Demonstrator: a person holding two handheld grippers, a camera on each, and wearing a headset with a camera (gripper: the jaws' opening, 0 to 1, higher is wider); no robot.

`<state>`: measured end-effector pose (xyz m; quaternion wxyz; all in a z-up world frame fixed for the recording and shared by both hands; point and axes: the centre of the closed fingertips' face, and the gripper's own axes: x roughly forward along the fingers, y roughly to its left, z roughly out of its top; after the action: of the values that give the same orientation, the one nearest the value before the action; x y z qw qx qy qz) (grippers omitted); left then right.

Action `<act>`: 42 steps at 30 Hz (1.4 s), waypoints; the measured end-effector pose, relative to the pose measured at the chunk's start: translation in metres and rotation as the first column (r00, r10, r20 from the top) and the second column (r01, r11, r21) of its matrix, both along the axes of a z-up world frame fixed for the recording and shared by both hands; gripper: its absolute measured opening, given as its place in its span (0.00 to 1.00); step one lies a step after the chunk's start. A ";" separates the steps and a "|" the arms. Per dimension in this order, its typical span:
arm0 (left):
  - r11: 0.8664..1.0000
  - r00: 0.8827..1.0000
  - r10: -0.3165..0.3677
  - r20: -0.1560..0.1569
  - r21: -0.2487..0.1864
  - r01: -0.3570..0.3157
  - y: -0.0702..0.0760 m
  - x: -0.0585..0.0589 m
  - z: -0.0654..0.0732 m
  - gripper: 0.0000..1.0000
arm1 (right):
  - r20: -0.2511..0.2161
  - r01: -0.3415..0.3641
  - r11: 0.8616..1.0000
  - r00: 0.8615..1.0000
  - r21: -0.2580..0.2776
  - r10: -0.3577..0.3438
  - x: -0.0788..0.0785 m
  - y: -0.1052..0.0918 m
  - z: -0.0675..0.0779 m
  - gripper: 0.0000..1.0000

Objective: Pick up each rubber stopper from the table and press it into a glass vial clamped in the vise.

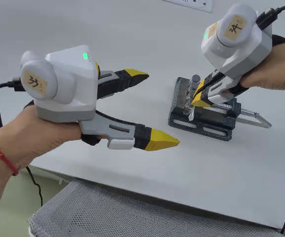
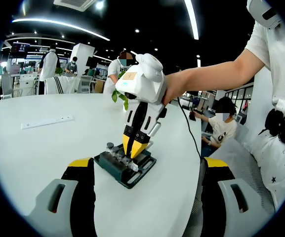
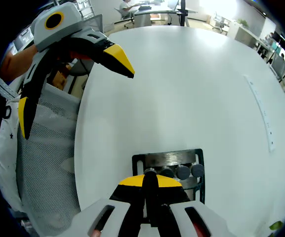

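On the far side of the white table (image 1: pixel 132 29), the right gripper (image 1: pixel 200 101) points steeply down into the dark vise (image 1: pixel 204 123), its yellow tips right at the row of glass vials (image 1: pixel 187 106) clamped there. In the right gripper view its jaws are drawn together, with a small dark round thing (image 3: pixel 149 173) just at the tips. This is probably a rubber stopper, but the tips cover it too closely to say whether it is pinched between them or only lies under them. Beside it in the same row, two grey stoppers (image 3: pixel 182 172) sit on top of their vials and look seated. The left gripper (image 1: pixel 162 108) hovers well apart from the vise, nearer the person and off the table. Its jaws are spread wide with nothing between them. The step in hand looks like the pressing-in itself: a stopper brought to a vial mouth and being pushed home. Next, I judge, comes a straight downward push in line with the vial, since a sideways lean could tilt the stopper or strain the glass. After that the jaws should ease apart and lift clear without dragging the stopper back out.
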<state>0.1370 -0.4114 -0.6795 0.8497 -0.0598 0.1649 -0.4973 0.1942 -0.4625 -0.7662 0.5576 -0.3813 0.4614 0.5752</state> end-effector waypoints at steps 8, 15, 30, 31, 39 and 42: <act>1.000 1.000 0.008 0.002 -0.015 -0.008 0.001 0.002 0.002 0.88 | -0.009 -0.025 0.999 1.000 -0.026 0.025 0.001 0.001 -0.001 0.03; 1.000 1.000 0.012 0.000 -0.022 -0.012 0.001 0.002 0.002 0.88 | -0.006 -0.051 0.998 0.999 -0.047 0.051 0.001 0.001 -0.003 0.03; 1.000 1.000 0.010 -0.002 -0.019 -0.010 -0.001 0.003 0.002 0.88 | 0.013 -0.093 0.992 0.995 -0.082 0.094 0.003 0.001 -0.005 0.02; 1.000 1.000 0.011 -0.002 -0.020 -0.011 -0.001 0.003 0.002 0.88 | 0.012 -0.092 0.992 0.996 -0.085 0.093 0.004 0.002 -0.006 0.02; 1.000 1.000 0.017 -0.002 -0.018 -0.017 0.001 0.005 0.003 0.88 | 0.001 -0.092 0.991 0.996 -0.100 0.093 0.002 -0.001 -0.006 0.02; 1.000 1.000 0.020 -0.002 -0.020 -0.020 0.001 0.005 0.003 0.88 | 0.008 -0.096 0.990 0.995 -0.100 0.097 0.002 0.000 -0.007 0.02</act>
<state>0.1421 -0.4103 -0.6764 0.8538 -0.0705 0.1602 -0.4903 0.1958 -0.4627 -0.7728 0.5123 -0.4342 0.4670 0.5752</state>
